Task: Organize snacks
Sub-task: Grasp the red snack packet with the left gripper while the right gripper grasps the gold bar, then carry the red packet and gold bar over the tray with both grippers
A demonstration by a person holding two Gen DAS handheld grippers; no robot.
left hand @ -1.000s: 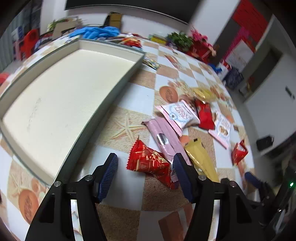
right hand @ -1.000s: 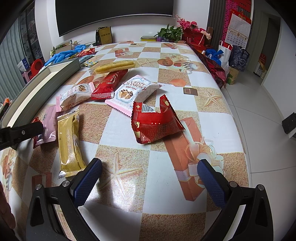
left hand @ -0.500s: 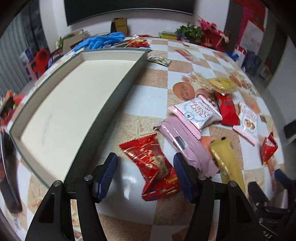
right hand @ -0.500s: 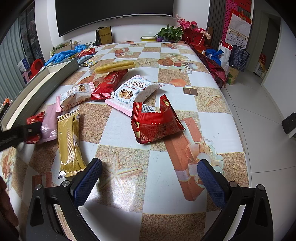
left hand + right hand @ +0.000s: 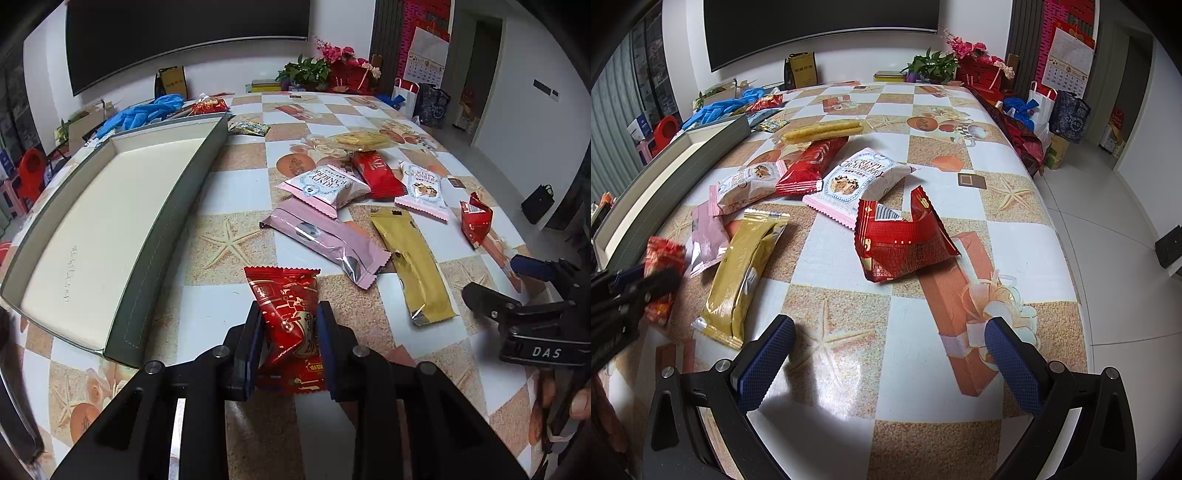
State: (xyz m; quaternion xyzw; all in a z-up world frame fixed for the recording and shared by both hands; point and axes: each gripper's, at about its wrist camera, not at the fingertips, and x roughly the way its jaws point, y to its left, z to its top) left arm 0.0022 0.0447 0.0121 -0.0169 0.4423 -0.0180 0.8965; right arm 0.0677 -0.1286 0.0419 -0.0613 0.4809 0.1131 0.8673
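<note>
A small red snack packet [image 5: 281, 291] lies on the checkered table beside the grey box's near corner. My left gripper [image 5: 289, 317] has this packet between its jaws, which are closing; the blue pads press on both sides and crease it. From the right wrist view the same packet [image 5: 663, 254] and left gripper [image 5: 639, 284] show at the left edge. My right gripper [image 5: 890, 350] hovers open over bare tablecloth, nothing between its fingers. A large grey box [image 5: 177, 206] with a cream inside stands at the left.
Loose snacks lie in the middle: a pink packet [image 5: 325, 240], a gold packet [image 5: 413, 258], a white cranberry packet [image 5: 325, 184], a long red packet [image 5: 376, 173], a torn red bag [image 5: 901, 240]. Blue gloves [image 5: 144, 110] and flowers [image 5: 332, 70] sit at the back. The table edge [image 5: 1067, 236] runs along the right.
My left gripper rolled level, moved onto the red packet and closed its jaws on it. The packet now points straight ahead. The right gripper stayed still.
</note>
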